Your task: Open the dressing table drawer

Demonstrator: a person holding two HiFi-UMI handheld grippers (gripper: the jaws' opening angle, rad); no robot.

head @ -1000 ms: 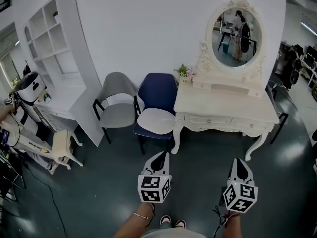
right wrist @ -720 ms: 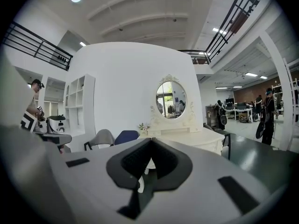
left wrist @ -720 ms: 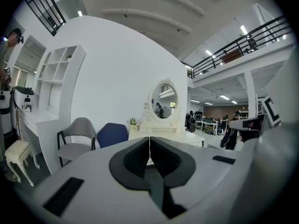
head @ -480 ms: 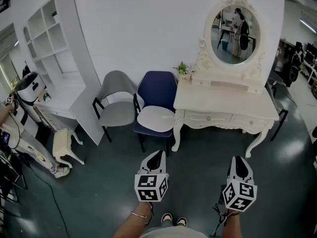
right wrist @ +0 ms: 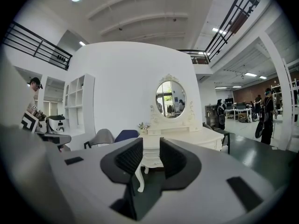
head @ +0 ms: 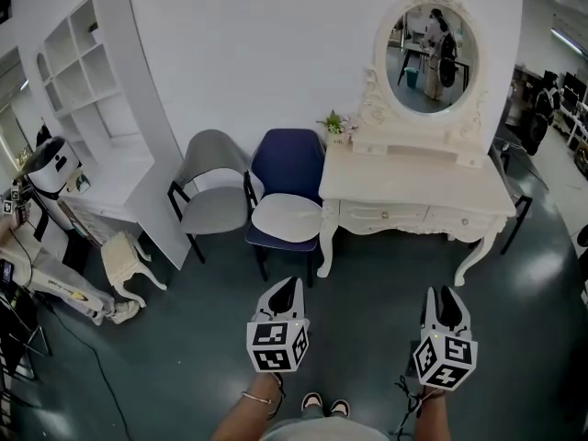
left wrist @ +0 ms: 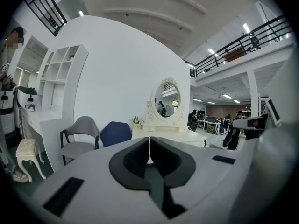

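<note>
The white dressing table point(head: 418, 191) with its oval mirror point(head: 425, 35) stands against the far wall. Its two drawers point(head: 383, 215) are closed. Both grippers hang in the air over the dark floor, well short of the table. My left gripper point(head: 287, 292) is shut, its pads meeting with nothing between them point(left wrist: 149, 146). My right gripper point(head: 444, 299) points at the table's left leg, and its jaws are opening with nothing between them point(right wrist: 151, 155). The table shows beyond the jaws in both gripper views point(left wrist: 170, 133) point(right wrist: 187, 136).
A blue chair point(head: 287, 191) and a grey chair point(head: 213, 191) stand left of the table. A white shelf unit point(head: 110, 108) and a small white stool point(head: 119, 255) are further left. A potted plant point(head: 335, 125) sits on the table's left corner. A dark chair point(head: 516, 205) stands at its right end.
The right gripper's jaws have parted. Both grippers stay in about the same place, and the head view has shifted slightly.
</note>
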